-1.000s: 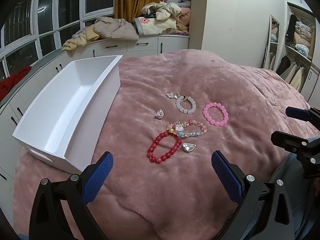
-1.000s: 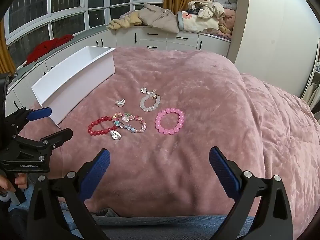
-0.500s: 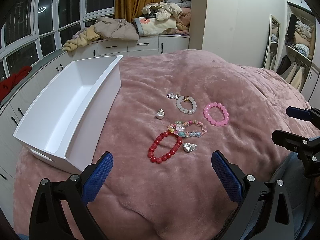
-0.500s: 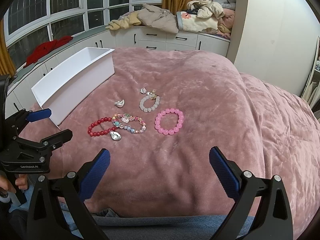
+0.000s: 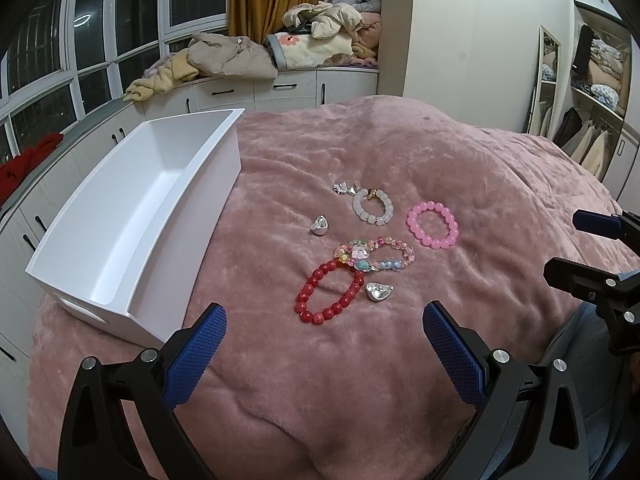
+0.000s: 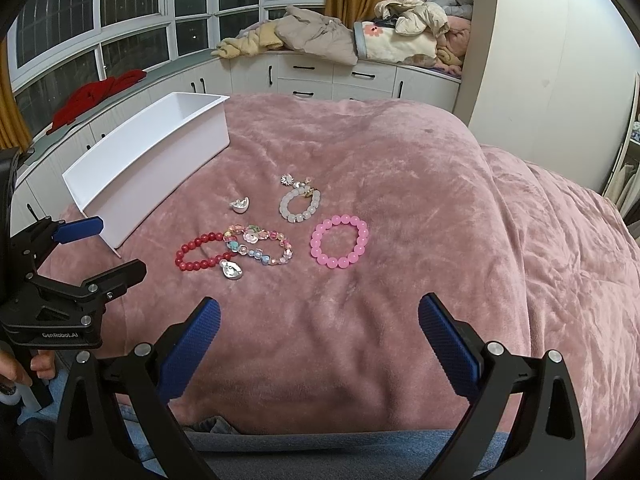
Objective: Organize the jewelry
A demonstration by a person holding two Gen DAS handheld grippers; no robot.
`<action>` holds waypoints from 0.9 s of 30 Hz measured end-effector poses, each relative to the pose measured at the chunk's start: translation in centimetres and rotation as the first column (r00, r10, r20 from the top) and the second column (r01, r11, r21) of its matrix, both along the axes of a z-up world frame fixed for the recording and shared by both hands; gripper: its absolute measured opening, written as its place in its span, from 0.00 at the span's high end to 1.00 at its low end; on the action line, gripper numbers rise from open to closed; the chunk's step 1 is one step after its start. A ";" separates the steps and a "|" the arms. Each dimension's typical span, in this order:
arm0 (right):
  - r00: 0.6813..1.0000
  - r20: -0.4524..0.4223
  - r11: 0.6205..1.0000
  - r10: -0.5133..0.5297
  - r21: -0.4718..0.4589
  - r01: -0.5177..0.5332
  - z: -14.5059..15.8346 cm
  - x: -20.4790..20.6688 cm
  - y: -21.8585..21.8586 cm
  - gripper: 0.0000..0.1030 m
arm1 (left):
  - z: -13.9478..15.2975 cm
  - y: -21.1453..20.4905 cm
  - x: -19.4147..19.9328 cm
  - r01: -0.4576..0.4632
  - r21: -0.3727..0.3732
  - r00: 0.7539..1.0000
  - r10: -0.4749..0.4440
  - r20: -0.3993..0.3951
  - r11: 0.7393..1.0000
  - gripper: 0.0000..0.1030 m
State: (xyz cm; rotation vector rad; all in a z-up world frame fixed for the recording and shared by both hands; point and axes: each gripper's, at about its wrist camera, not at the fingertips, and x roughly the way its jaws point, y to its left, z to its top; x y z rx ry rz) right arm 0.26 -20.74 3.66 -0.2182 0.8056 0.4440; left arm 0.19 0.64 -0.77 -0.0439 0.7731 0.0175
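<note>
Jewelry lies on a pink blanket (image 5: 360, 360): a red bead bracelet (image 5: 329, 293) (image 6: 200, 254), a multicolour bead bracelet (image 5: 376, 255) (image 6: 260, 245), a pink bead bracelet (image 5: 433, 225) (image 6: 340, 247), a white bead bracelet (image 5: 373, 207) (image 6: 300, 206), two silver charms (image 5: 379, 292) (image 5: 320, 225) and a small silver piece (image 5: 344, 189). An empty white bin (image 5: 132, 216) (image 6: 152, 168) stands to their left. My left gripper (image 5: 322, 354) is open and empty, near the red bracelet. My right gripper (image 6: 318, 344) is open and empty, nearer than the pink bracelet.
White cabinets (image 6: 340, 78) with piled clothes and bedding (image 6: 320, 38) run along the windows behind the bed. A wardrobe (image 5: 592, 92) stands at far right. The person's jeans (image 6: 340, 452) show at the bottom edge.
Almost nothing has changed. Both grippers stay open and hover in place with only a slight drift; the jewelry and bin have not moved.
</note>
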 end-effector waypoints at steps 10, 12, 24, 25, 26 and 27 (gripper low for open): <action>1.000 -0.005 1.000 0.000 -0.003 0.000 0.0 0.0 0.0 0.05 | 0.2 -0.5 -0.1 0.000 0.010 1.000 0.000 -0.005 1.000 0.03; 1.000 -0.004 1.000 0.000 -0.005 0.000 0.1 -0.1 -0.1 0.05 | 0.2 -0.5 -0.1 0.000 0.011 1.000 0.000 -0.005 1.000 0.03; 1.000 -0.008 1.000 -0.001 -0.008 0.001 -0.2 0.0 0.0 0.05 | 0.2 -0.5 -0.1 0.000 0.011 1.000 0.000 -0.005 1.000 0.03; 1.000 -0.008 1.000 -0.001 -0.008 0.001 -0.2 0.0 0.0 0.05 | 0.2 -0.5 -0.1 0.000 0.011 1.000 0.000 -0.006 1.000 0.03; 1.000 -0.008 1.000 0.000 -0.008 0.000 -0.2 0.0 0.1 0.05 | 0.2 -0.5 -0.1 0.001 0.011 1.000 -0.001 -0.006 1.000 0.03; 1.000 -0.008 1.000 -0.001 -0.009 0.000 -0.2 0.0 0.1 0.05 | 0.2 -0.5 -0.1 0.001 0.010 1.000 -0.001 -0.006 1.000 0.03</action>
